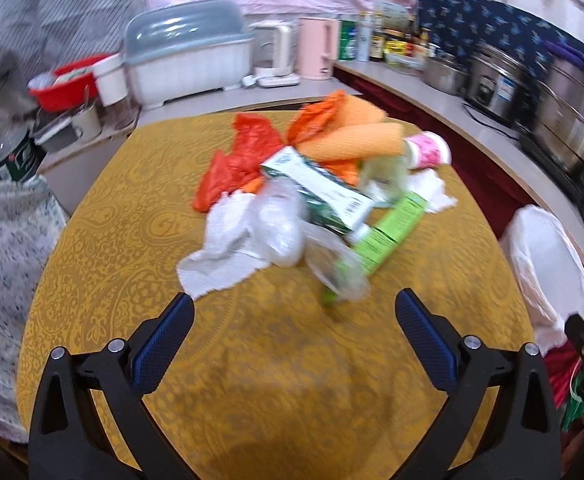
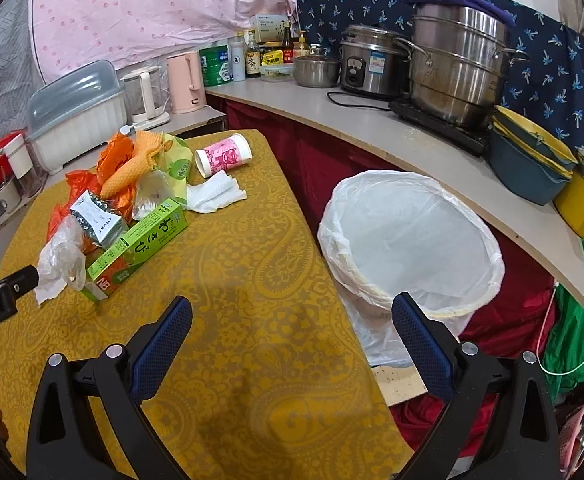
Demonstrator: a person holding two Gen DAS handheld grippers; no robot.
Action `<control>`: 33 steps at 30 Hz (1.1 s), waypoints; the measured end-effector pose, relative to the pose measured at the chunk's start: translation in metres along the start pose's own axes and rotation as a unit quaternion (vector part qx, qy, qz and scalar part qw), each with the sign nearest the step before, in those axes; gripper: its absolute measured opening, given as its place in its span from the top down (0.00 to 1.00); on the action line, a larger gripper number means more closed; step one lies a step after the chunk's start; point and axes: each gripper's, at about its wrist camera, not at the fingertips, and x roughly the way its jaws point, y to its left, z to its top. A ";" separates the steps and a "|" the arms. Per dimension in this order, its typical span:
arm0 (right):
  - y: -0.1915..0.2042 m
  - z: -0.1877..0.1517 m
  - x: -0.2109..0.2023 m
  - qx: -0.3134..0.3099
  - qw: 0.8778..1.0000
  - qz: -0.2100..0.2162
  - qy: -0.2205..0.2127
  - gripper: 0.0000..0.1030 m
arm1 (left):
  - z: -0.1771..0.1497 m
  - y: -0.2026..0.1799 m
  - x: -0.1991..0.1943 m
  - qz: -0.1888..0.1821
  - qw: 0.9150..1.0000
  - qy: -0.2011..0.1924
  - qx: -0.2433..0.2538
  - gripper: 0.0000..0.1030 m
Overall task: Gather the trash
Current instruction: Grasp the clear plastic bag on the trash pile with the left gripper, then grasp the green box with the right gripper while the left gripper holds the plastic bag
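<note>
A heap of trash lay on the far half of the table (image 2: 275, 320), which wore a mustard-yellow patterned cloth. In it sat a green wasabi box (image 2: 137, 242) beside a green-and-white carton (image 1: 318, 188), both resting on crumpled clear plastic (image 1: 279, 224) and a white paper towel (image 1: 219, 256). Behind them lay an orange plastic bag (image 1: 237, 164), a ribbed orange foam sleeve (image 1: 352, 140) and a pink-printed paper cup (image 2: 221, 155) on its side. The left gripper (image 1: 294, 314) hung over bare cloth just short of the pile, jaws spread wide and empty. The right gripper (image 2: 292, 314) was likewise agape, between the table and a white-lined trash bin (image 2: 412, 240) standing just beside the table's edge
</note>
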 end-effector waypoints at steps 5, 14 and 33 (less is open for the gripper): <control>0.018 0.007 0.022 -0.001 1.000 0.012 0.013 0.07 | 0.018 0.020 0.028 -0.002 1.000 0.011 -0.023 0.07; 0.052 0.024 0.055 -0.014 0.999 0.029 0.022 0.07 | 0.043 0.019 0.091 -0.026 0.998 0.047 -0.030 0.19; 0.111 0.030 0.088 0.004 0.994 0.096 0.058 0.07 | 0.036 0.043 0.057 -0.126 0.990 0.052 -0.034 0.69</control>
